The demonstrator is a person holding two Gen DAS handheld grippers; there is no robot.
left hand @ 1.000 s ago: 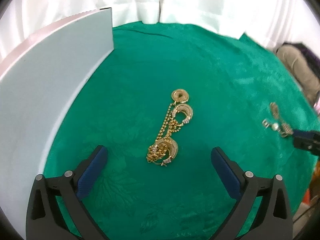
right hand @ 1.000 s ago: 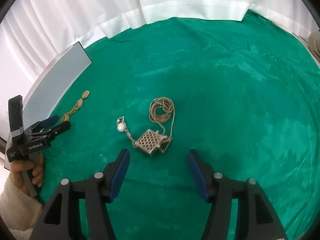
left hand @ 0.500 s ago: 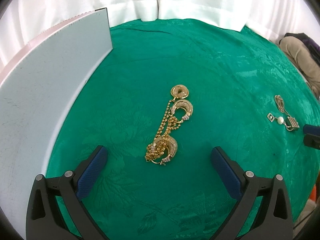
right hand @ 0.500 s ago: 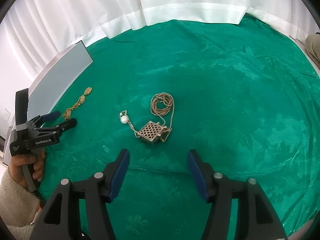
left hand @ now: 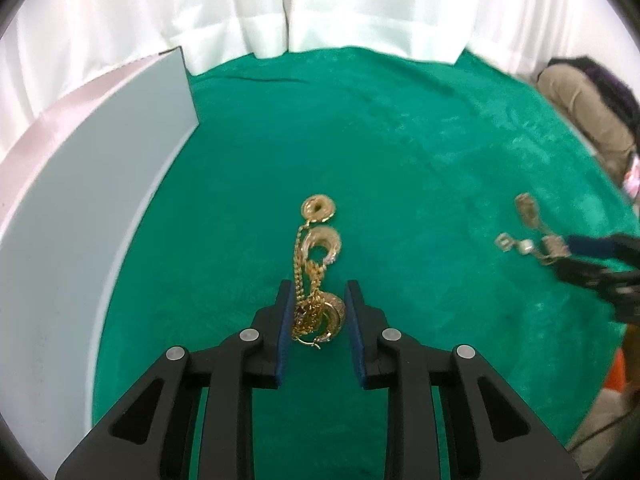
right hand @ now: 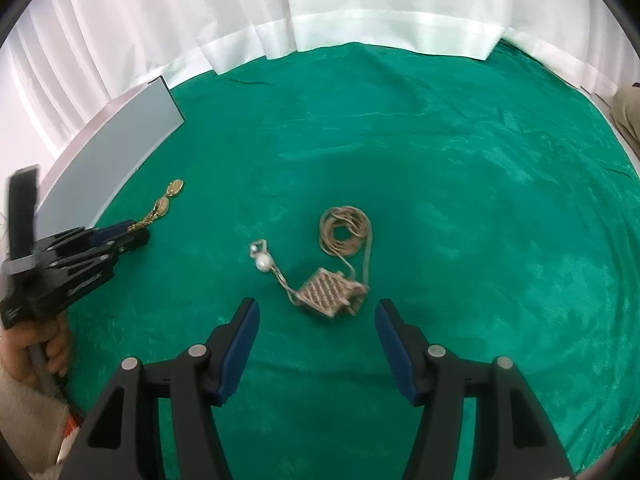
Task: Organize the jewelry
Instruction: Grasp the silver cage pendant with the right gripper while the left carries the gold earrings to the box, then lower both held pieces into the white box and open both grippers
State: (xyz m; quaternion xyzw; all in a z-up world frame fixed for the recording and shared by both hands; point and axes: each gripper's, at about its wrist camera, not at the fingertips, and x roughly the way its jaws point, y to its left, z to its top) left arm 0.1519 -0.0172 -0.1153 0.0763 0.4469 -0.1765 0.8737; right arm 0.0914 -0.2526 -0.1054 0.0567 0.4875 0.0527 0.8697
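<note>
The left tool [left hand: 316,312] is closing around the near end of the gold chain jewelry [left hand: 316,276] at six o'clock on the green bench [left hand: 400,160], pads seemingly not yet pressing, so squeeze gently before lifting, while the right tool [right hand: 316,332] hangs half-open and empty.

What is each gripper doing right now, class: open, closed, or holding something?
Left gripper: jaws closing around the gold chain jewelry.
Right gripper: open, holding nothing; the silver necklace lies ahead.

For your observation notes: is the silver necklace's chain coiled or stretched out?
Coiled. The silver necklace has its chain looped in a small ring on the green cloth, beside its lattice pendant.
</note>
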